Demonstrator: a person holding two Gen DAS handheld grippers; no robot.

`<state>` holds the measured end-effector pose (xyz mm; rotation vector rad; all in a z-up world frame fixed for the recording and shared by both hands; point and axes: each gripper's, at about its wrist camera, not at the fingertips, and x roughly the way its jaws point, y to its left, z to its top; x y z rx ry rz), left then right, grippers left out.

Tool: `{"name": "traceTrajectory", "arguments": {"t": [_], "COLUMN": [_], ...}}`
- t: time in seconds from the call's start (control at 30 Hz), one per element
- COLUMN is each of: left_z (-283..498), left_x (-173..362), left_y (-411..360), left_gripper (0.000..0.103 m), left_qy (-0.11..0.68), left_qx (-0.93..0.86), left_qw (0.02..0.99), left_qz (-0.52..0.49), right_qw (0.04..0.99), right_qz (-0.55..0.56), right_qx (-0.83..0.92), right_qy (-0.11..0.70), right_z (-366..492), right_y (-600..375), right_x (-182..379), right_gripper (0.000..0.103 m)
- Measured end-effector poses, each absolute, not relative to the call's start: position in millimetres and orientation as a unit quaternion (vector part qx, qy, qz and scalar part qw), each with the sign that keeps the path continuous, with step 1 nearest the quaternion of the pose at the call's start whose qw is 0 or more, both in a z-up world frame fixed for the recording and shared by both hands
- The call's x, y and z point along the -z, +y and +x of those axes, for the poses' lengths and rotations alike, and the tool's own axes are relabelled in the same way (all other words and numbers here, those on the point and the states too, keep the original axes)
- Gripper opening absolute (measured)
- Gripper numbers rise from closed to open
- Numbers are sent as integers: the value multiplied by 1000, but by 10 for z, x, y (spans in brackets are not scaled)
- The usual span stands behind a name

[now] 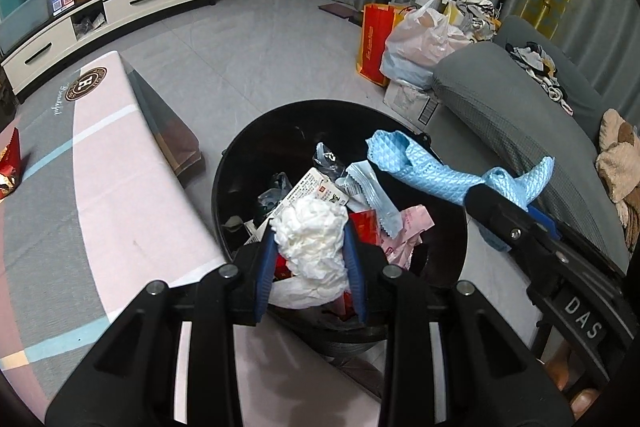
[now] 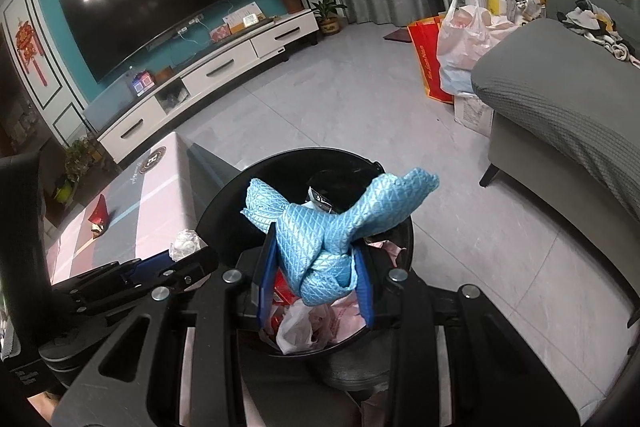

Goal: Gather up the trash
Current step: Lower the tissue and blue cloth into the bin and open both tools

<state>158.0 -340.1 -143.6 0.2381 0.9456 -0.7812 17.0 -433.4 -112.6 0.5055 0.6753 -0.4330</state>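
Holding both loads over the round black bin (image 1: pixel 436 259): your left gripper (image 1: pixel 310 247) clamps crumpled white tissue (image 1: pixel 312 239), right gripper (image 2: pixel 316 267) clamps knotted blue waffle-textured cloth (image 2: pixel 320 239), positioned for dropping.

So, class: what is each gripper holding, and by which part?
Left gripper: crumpled white tissue, pinched across its middle. Right gripper: blue cloth, gripped at its bunched lower end.

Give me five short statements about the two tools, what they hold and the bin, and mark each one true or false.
1. The left tool grips a crumpled white tissue. True.
2. The right tool is empty. False: it is shut on a blue cloth.
3. Both tools hang over the black bin. True.
4. The bin is empty. False: wrappers and bags lie inside.
5. The red wrapper lies on the floor. False: it lies on the table.
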Motion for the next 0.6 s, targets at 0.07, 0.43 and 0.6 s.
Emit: {"name": "traceTrajectory", "arguments": {"t": [0.07,0.43,0.6], "left_z": [1597,1615,1625], "left_x": [1458,1520,1544], "left_y": [-3430,-3552,-3577], "left_gripper": [32,33,33], "left_qy": [445,450,451], "left_qx": [365,367,365], "left_qw": [810,804,804], "left_qz": [113,126,131], "right_qw": [889,885,882], "right_qz": [243,243,248], "right_qx": [210,211,213], "right_qy": [328,336,338], "right_z": [178,207,204], "right_y": [-4356,-4417,-4456], "right_x": [1140,1180,1205], "right_gripper": [34,34,34]}}
